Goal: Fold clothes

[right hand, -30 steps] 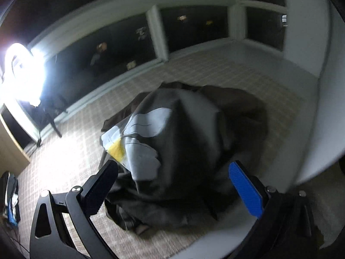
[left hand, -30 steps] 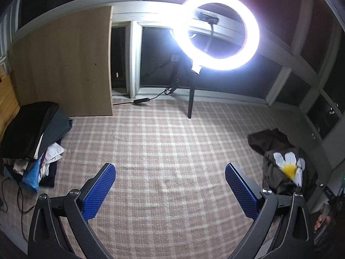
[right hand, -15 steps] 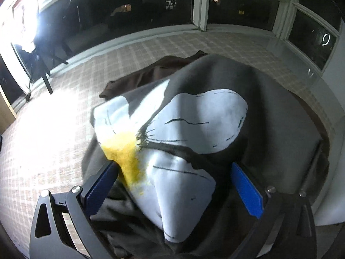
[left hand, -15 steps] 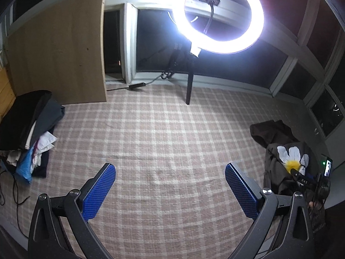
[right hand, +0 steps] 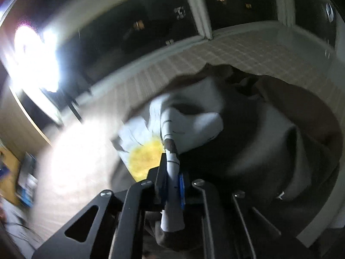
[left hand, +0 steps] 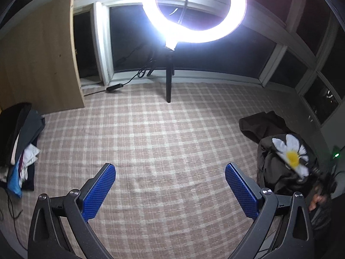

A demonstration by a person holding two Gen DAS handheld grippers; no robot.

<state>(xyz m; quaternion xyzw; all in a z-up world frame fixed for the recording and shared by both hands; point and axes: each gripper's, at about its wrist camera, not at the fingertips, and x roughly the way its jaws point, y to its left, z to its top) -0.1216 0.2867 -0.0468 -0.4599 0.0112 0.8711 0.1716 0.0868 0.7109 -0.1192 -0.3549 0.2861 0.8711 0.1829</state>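
A dark grey garment with a white and yellow daisy print [left hand: 291, 157] lies crumpled on the checked mat at the right, half over a brown garment [left hand: 261, 125]. In the right wrist view my right gripper [right hand: 172, 172] is shut on a pinched fold of the daisy garment [right hand: 172, 129], and the white printed cloth runs up between the blue pads. My left gripper [left hand: 168, 183] hangs open above the bare checked mat [left hand: 151, 140], well left of the garment, with nothing between its blue pads [left hand: 99, 190].
A lit ring light on a black stand [left hand: 168, 82] is at the far side of the mat, with a cable beside it. A pile of clothes [left hand: 19, 146] lies at the left edge below a wooden panel [left hand: 38, 64]. Windows and a white ledge close the right side.
My right gripper came down onto the daisy garment and went from wide open to shut on a fold of it. The left gripper drifted forward over the mat, staying open.
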